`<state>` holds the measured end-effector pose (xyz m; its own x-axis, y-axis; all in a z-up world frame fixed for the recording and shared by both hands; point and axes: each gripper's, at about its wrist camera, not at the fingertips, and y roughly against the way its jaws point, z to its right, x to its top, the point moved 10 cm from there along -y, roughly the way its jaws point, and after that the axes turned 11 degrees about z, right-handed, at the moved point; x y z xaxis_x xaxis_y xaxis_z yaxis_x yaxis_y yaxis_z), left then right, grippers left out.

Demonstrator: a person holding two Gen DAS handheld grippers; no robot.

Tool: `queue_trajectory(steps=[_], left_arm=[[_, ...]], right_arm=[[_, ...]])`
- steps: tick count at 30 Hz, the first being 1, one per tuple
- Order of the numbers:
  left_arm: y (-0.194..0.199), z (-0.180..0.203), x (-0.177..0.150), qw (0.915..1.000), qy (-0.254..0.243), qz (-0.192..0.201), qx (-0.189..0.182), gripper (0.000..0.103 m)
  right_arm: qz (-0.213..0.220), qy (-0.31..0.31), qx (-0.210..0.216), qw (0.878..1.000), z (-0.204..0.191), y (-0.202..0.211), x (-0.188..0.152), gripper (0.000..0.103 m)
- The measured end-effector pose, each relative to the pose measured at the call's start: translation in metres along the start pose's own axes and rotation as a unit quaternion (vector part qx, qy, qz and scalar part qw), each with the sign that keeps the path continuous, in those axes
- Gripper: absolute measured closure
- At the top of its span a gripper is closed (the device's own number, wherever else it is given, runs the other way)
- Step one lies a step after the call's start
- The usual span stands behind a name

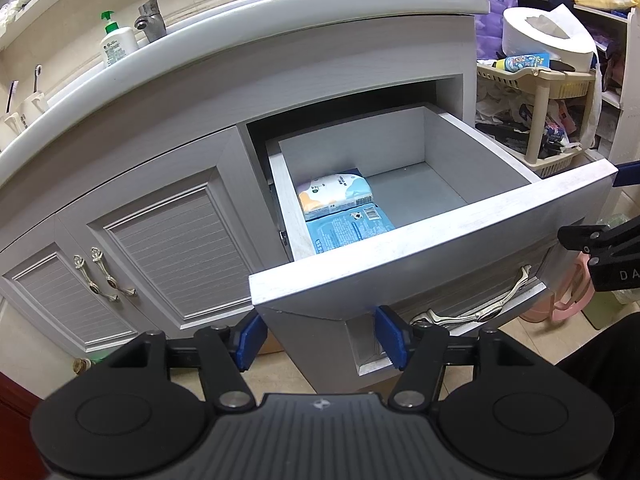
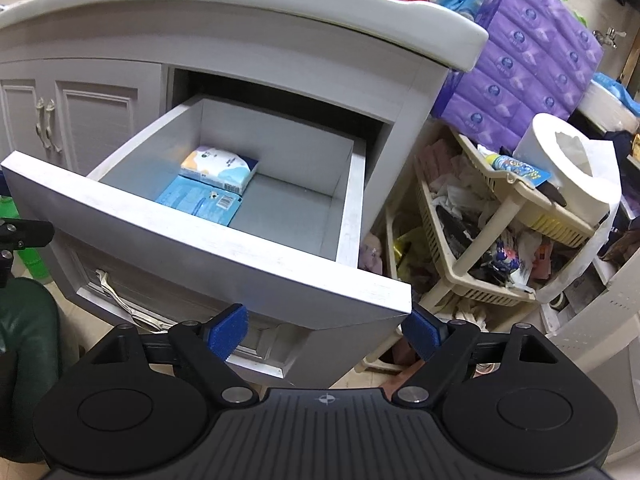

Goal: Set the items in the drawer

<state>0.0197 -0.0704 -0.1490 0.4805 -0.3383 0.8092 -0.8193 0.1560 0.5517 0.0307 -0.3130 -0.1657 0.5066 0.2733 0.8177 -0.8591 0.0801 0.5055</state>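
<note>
Drawer (image 1: 432, 236) stands pulled open just ahead of my left gripper (image 1: 320, 338) and right gripper (image 2: 326, 334), both spread wide and empty. Inside, a blue flat packet (image 1: 348, 228) lies against its left wall, a tissue pack (image 1: 334, 196) lying partly on it. I judge the placing done, closing left.

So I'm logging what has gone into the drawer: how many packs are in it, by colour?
White pack with orange and blue print: 1
Light blue flat pack: 1
Total in the drawer: 2

The white pack lies partly on top of the blue one, at the drawer's left side. Both grippers' jaws are open and hold nothing.
</note>
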Motion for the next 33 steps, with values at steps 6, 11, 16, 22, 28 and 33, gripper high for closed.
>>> queue_trajectory(steps=[6, 11, 16, 22, 28, 33], left_arm=[[-0.009, -0.002, 0.005, 1.0000, 0.002, -0.005, 0.007, 0.030], [-0.016, -0.003, 0.009, 0.9999, 0.001, -0.005, 0.012, 0.029], [-0.023, -0.005, 0.013, 0.9999, 0.005, -0.006, 0.015, 0.028], [-0.030, -0.007, 0.017, 0.9997, 0.008, -0.009, 0.020, 0.028], [-0.035, -0.006, 0.019, 0.9995, -0.004, -0.011, 0.029, 0.027], [-0.038, -0.004, 0.019, 0.9990, -0.031, -0.007, 0.032, 0.028]], right_arm=[[0.001, -0.006, -0.001, 1.000, 0.001, -0.007, 0.004, 0.022], [0.000, -0.016, -0.002, 1.000, 0.003, -0.015, 0.008, 0.022], [-0.004, -0.022, -0.004, 1.000, 0.004, -0.022, 0.012, 0.022], [-0.011, -0.027, -0.010, 1.000, 0.006, -0.030, 0.016, 0.022], [-0.017, -0.033, -0.017, 0.999, 0.006, -0.035, 0.018, 0.022], [-0.025, -0.030, -0.020, 0.999, 0.006, -0.039, 0.020, 0.022]])
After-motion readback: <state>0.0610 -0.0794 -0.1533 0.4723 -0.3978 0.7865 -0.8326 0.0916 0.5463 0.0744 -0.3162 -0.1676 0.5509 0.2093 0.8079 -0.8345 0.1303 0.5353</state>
